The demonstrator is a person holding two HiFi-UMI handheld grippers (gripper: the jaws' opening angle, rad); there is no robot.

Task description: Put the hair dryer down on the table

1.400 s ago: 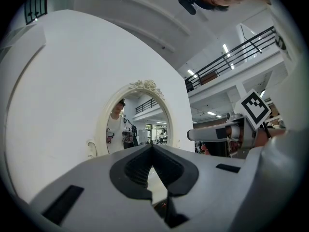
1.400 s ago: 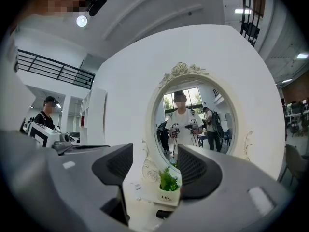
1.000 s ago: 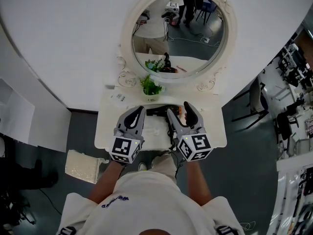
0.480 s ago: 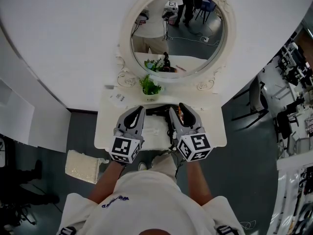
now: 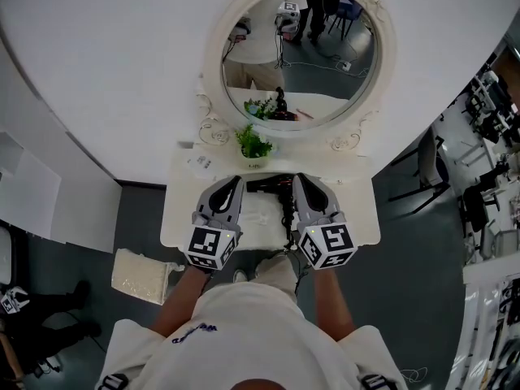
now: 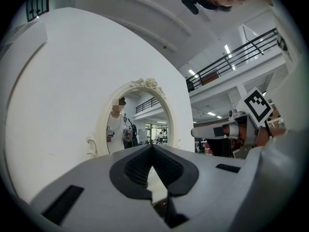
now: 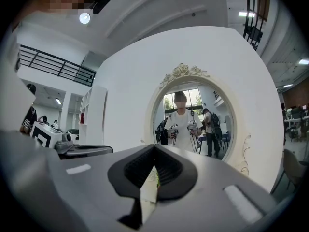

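Observation:
The black hair dryer (image 5: 266, 185) lies on the white dressing table (image 5: 183, 218), its cord (image 5: 285, 215) trailing toward the front edge. My left gripper (image 5: 236, 183) hovers to the left of it, jaws meeting at the tips (image 6: 152, 146), nothing held. Just right of the dryer is my right gripper (image 5: 298, 179). Its jaws have just been closing and now stand shut (image 7: 154, 146) with nothing between them. Both point level at the mirror.
An oval mirror (image 5: 296, 51) in an ornate white frame stands at the back of the table, with a small green plant (image 5: 253, 145) before it. A flat white item (image 5: 197, 163) lies at the table's back left. A pale sack (image 5: 142, 276) sits on the floor left.
The right gripper's jaws went from wide open to shut, with nothing caught between them. Both hands stayed in place, and the hair dryer did not move.

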